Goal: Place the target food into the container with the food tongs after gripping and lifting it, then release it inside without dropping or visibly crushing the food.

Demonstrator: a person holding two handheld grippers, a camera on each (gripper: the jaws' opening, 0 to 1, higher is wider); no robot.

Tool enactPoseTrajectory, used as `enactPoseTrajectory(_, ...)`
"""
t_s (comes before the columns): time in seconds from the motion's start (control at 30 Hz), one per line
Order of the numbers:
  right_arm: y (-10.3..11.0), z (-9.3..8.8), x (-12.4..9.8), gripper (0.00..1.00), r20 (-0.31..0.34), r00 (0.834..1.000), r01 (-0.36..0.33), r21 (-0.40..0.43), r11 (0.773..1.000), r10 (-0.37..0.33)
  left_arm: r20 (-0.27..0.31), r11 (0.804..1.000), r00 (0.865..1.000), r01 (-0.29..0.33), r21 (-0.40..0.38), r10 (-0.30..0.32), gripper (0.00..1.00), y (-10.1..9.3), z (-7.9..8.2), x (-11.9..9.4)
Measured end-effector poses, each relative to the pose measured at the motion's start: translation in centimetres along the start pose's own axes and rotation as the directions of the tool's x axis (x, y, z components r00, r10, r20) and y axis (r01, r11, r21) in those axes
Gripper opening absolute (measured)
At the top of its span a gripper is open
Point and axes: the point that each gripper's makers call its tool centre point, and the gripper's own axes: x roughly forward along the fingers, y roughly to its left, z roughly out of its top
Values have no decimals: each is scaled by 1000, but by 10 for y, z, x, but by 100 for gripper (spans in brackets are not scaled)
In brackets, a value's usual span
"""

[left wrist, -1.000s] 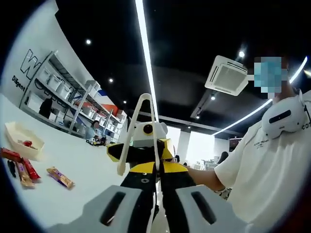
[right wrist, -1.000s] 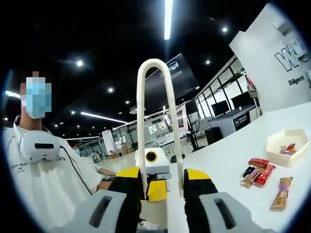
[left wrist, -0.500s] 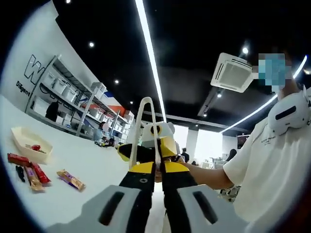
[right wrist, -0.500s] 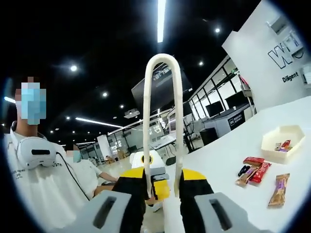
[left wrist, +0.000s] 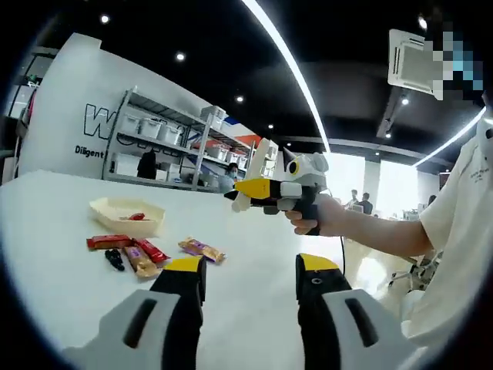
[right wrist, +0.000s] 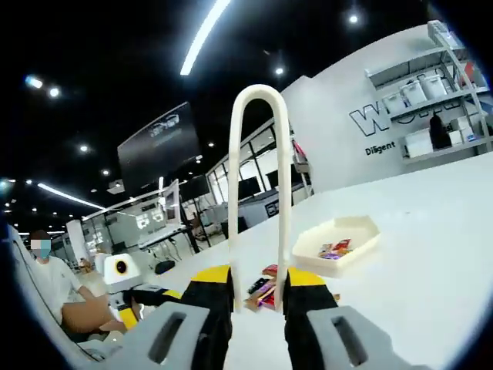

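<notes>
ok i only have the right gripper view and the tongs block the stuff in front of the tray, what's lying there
observer: four wrapped bars and a small dark piece, on the table outside the tray.
operator: left gripper holding anything
observer: no, the left gripper is open with nothing between its jaws.
operator: how's mine look from there
observer: the right gripper is held up above the table, tongs touching no food.

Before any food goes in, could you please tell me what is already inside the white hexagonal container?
The white container holds a few small wrapped items, one red, bunched at one end. In the left gripper view its wall hides all but a red piece.
</notes>
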Motion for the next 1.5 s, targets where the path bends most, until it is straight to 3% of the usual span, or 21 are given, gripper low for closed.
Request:
enactPoseTrajectory(0.07, -10, -7, 7, 18, -9, 999, 50, -7, 999, -50, -38, 999, 999, -33, -27, 32, 59, 4, -7, -1)
enactPoseTrajectory(0.13, -20, -17, 12, 18, -27, 995, 100, -12, 995, -100, -38, 999, 999, -40, -19, 39, 63, 5, -7, -2)
enactPoseTrajectory(0.43, -54, -42, 28, 20, -64, 969, 240, 0, 971, -240, -29, 999, 999, -29, -23, 29, 56, -2, -9, -13)
enactPoseTrajectory(0.53, -57, -49, 34, 20, -79, 965, 252, 25, 967, -249, -28, 999, 999, -30, -31, 29, 55, -1, -12, -15)
enactPoseTrajectory(0.63, -67, -52, 37, 20, -78, 947, 309, -57, 950, -312, -26, 999, 999, -32, -42, 31, 53, 0, -14, -18)
enactPoseTrajectory(0.67, -69, -52, 38, 21, -76, 945, 312, -83, 946, -319, -26, 999, 999, -34, -43, 32, 53, 1, -14, -19)
enactPoseTrajectory(0.97, -67, -58, 53, 22, -80, 940, 328, -58, 943, -332, -10, 998, 999, -49, -47, 49, 51, 7, -12, -25)
enactPoseTrajectory(1.07, -74, -62, 52, 23, -89, 923, 360, -138, 923, -374, -14, 997, 998, -55, -48, 55, 51, 8, -12, -27)
enactPoseTrajectory(1.33, -76, -67, 54, 23, -94, 919, 356, -219, 909, -382, -24, 997, 998, -61, -46, 60, 50, 10, -15, -28)
enactPoseTrajectory(1.5, -78, -66, 53, 20, -99, 919, 360, -187, 914, -383, -29, 997, 998, -57, -45, 55, 50, 9, -15, -26)
